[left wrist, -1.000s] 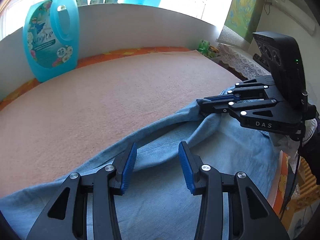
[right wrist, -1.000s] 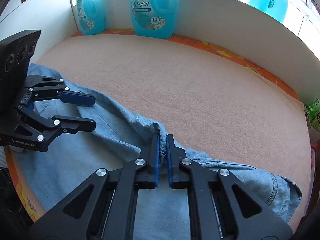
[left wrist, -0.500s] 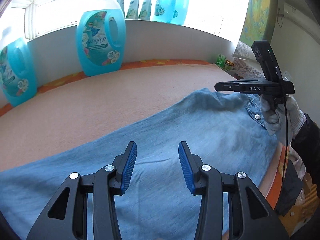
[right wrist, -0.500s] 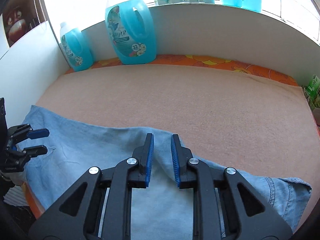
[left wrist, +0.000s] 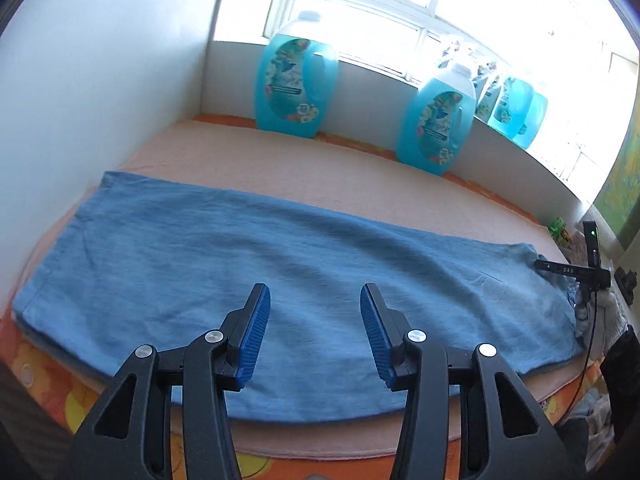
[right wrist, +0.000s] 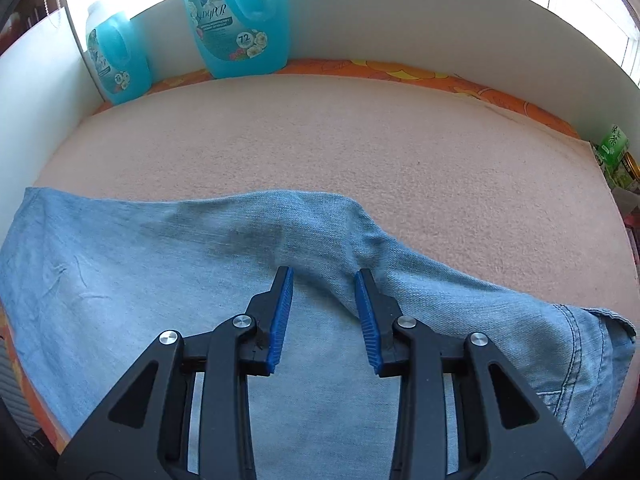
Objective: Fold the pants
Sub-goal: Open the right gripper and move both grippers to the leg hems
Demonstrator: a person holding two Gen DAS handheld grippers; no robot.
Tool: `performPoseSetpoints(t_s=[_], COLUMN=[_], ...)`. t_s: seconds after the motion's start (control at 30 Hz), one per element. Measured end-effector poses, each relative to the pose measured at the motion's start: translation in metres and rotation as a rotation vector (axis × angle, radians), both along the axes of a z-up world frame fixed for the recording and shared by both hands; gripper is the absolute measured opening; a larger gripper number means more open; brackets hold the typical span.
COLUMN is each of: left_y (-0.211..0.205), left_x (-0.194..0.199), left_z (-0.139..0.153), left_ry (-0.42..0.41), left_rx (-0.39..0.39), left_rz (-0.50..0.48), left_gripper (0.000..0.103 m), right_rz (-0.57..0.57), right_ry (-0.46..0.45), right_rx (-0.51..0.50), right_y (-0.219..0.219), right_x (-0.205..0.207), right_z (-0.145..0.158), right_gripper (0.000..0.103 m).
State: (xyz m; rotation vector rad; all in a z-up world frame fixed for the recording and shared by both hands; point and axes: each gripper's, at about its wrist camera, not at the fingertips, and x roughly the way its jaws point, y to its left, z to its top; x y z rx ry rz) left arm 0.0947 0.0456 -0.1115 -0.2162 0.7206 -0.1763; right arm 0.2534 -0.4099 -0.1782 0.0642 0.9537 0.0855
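Jeans (left wrist: 280,264) lie lengthwise along the worktop's (right wrist: 360,140) near edge, legs apparently stacked for the next fold. Right gripper (right wrist: 324,312) over the crotch ridge, jaws just opened, denim released. Left gripper (left wrist: 312,328) hovers, jaws apart and empty. Far half bare; detergent bottles (left wrist: 294,88) well clear.

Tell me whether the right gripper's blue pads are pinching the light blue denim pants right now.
Apart. In the right wrist view the right gripper, whose jaws have just been opening, shows flat denim pants between its blue pads, with nothing pinched.
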Motion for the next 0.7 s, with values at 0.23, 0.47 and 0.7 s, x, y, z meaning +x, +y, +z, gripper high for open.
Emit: performPoseSetpoints(t_s=[0.23, 0.47, 0.7], left_y=[0.101, 0.155, 0.179], left_x=[-0.043, -0.075, -0.079], left_z=[-0.018, -0.033, -0.041], left_ry=[0.022, 0.025, 0.007], left_rx=[-0.049, -0.082, -0.099], left_rz=[0.246, 0.344, 0.327], left_gripper=[0.046, 0.046, 0.046], right_rz=[0.105, 0.326, 0.601], right_ry=[-0.094, -0.178, -0.197], right_rx=[0.058, 0.033, 0.034], right_y=[0.065, 0.187, 0.328], right_x=[-0.020, -0.041, -0.059], right_z=[0.038, 0.063, 0.066], right_gripper=[0.043, 0.048, 0.048])
